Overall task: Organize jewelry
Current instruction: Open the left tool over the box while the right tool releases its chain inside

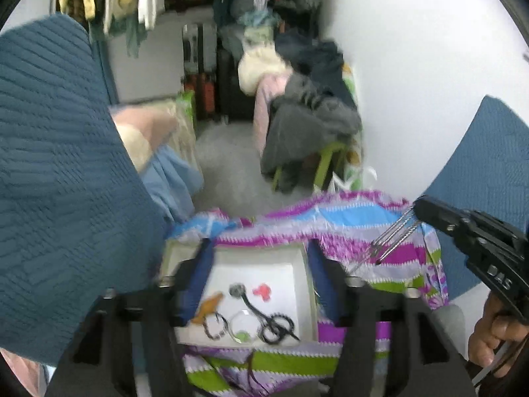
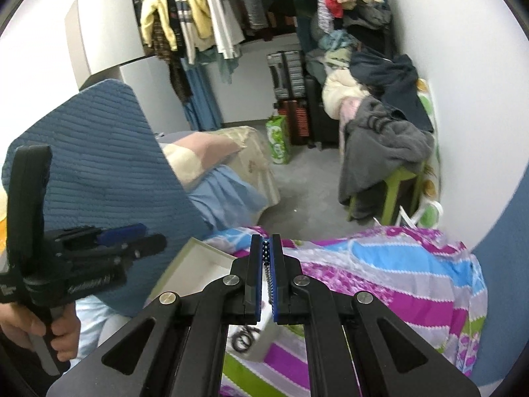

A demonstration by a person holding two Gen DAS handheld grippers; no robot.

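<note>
Blue pads of the right gripper (image 2: 266,248) are clenching a dark beaded chain (image 2: 266,258), its beads showing in the narrow slit between them. In the left wrist view the chain's loose strands (image 1: 391,236) are dangling from that gripper's tip, out past the right wall of the white tray (image 1: 305,264) and over the striped bedcover (image 1: 396,254).

Trouble seems most likely from that thin pinch: only a few beads appear to be caught, so a jolt could let the chain slide out onto the bedcover beside the tray, where it would be hard to find among the busy stripes. Swinging strands could also be snagging on the tray's rim or on the pieces already inside.

Around the left gripper (image 1: 261,264) nothing is being held; its jaws are standing apart, straddling the tray from above. Inside the tray, near its front wall, are lying a coiled black cord (image 1: 276,326), a beaded bracelet (image 1: 215,326), a clear hexagonal piece (image 1: 243,326) and an orange piece (image 1: 208,307), with a pink piece (image 1: 261,289) nearer the middle. If the left gripper dips carelessly, it could be knocking these pieces together or tipping the tray.
</note>
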